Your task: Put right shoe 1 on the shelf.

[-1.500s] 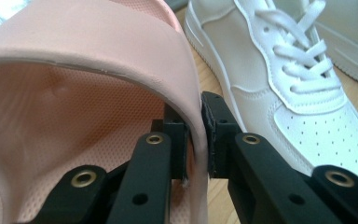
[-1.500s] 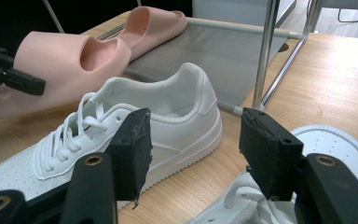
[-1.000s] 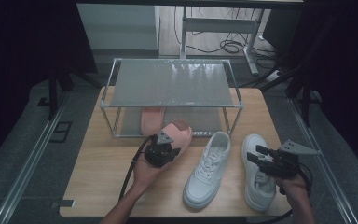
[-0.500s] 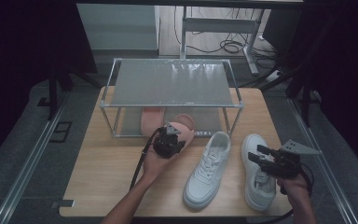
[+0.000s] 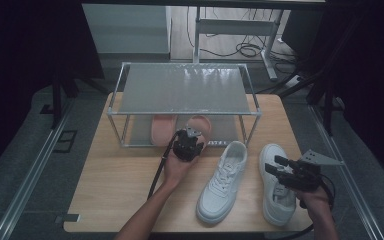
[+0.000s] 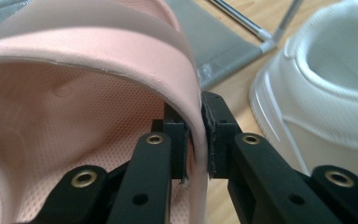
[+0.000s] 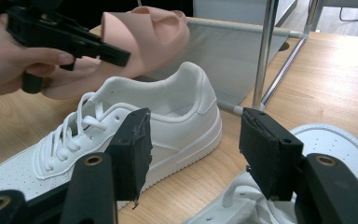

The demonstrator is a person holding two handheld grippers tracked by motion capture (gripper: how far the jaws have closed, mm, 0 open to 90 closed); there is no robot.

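My left gripper (image 5: 193, 132) is shut on the upper band of a pink slipper (image 5: 201, 124), at the front edge of the rack's lower shelf (image 5: 230, 129). In the left gripper view the pads pinch the slipper (image 6: 74, 70) by the band's edge. A second pink slipper (image 5: 162, 128) lies on that lower shelf. Two white sneakers rest on the table, one (image 5: 223, 182) in the middle and one (image 5: 276, 186) at the right. My right gripper (image 5: 274, 166) hovers open over the right sneaker. In the right gripper view its jaws (image 7: 193, 144) frame the middle sneaker's heel (image 7: 168, 121), holding nothing.
The metal rack (image 5: 185, 87) has a mesh top shelf and stands at the back of the wooden table (image 5: 110, 185). Its front right leg (image 7: 263, 51) rises close behind the sneakers. A cable trails from my left gripper toward the table's front.
My left gripper has carried the pink slipper away from me and a little right, toward the rack's lower shelf. My right gripper has stayed where it was.
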